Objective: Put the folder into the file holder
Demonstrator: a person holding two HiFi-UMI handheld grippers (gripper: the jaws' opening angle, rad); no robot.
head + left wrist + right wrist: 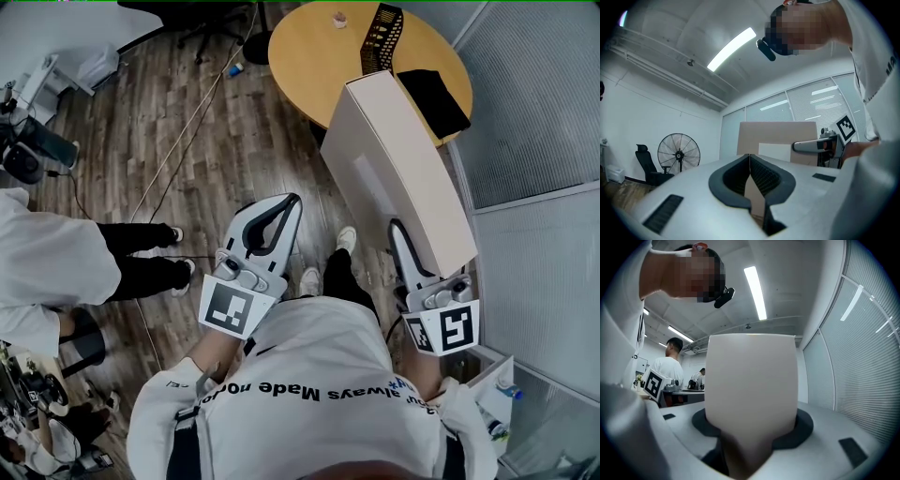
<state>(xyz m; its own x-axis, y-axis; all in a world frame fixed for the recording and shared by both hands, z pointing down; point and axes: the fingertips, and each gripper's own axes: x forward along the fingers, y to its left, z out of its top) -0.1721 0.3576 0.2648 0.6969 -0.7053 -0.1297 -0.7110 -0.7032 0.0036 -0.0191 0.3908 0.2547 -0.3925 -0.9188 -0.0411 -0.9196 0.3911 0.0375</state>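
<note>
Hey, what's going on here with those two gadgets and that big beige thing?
A person holds a hand-held gripper in each hand. The right hand-held gripper is clamped on the near end of a big beige folder, held in the air and pointing toward the round table. The left hand-held gripper is shut and empty. The black mesh file holder stands on that table; the folder is not in it yet.
</note>
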